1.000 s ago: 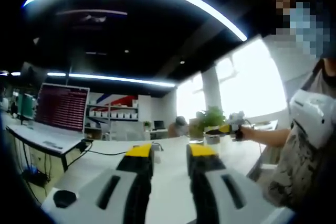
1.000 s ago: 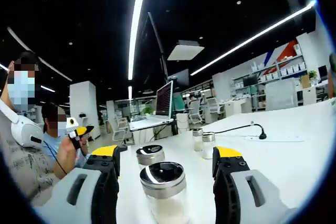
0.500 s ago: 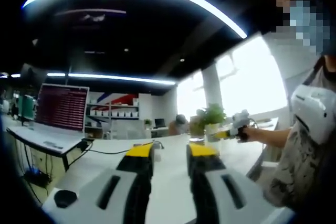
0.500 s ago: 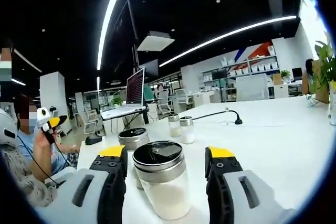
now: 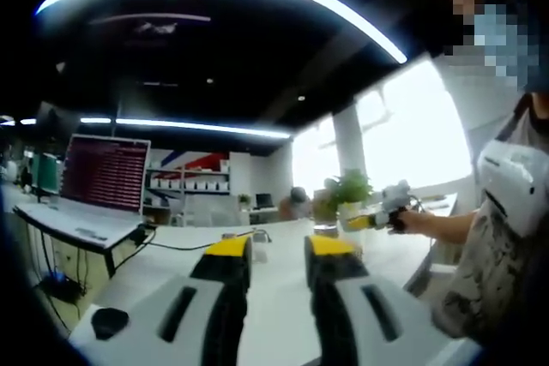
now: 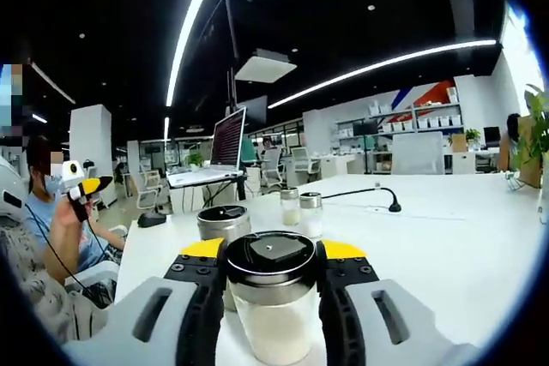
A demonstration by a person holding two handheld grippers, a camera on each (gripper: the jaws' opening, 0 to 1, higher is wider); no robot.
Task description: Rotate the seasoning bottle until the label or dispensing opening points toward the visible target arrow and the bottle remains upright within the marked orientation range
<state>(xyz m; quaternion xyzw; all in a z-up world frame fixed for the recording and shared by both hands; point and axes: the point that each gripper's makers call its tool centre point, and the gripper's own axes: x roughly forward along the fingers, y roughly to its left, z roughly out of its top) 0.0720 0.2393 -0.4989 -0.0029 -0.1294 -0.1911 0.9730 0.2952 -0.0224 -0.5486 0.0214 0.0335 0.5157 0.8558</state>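
A glass seasoning bottle (image 6: 273,315) with a steel cap and white powder inside stands upright on the white table (image 6: 446,237). My right gripper (image 6: 272,251) is shut on it, its yellow-tipped jaws pressing the cap from both sides. In the left gripper view, my left gripper (image 5: 276,250) is open over the table (image 5: 274,297) with nothing between its jaws. A hand holds the right gripper (image 5: 386,214) at the far right of that view. The left gripper (image 6: 81,188) appears at the left of the right gripper view, held up in a hand.
A second steel-capped bottle (image 6: 221,222) stands just behind the held one. Two small shakers (image 6: 300,210) sit farther back, near a black cable (image 6: 377,199). A laptop (image 6: 219,147) and a monitor (image 5: 105,173) stand at the table's far side. A potted plant (image 5: 343,195) and a black puck (image 5: 107,321) sit on the table.
My right gripper's jaws have closed onto the seasoning bottle; half a second ago they stood apart on either side of it. The left gripper has held its place, open.
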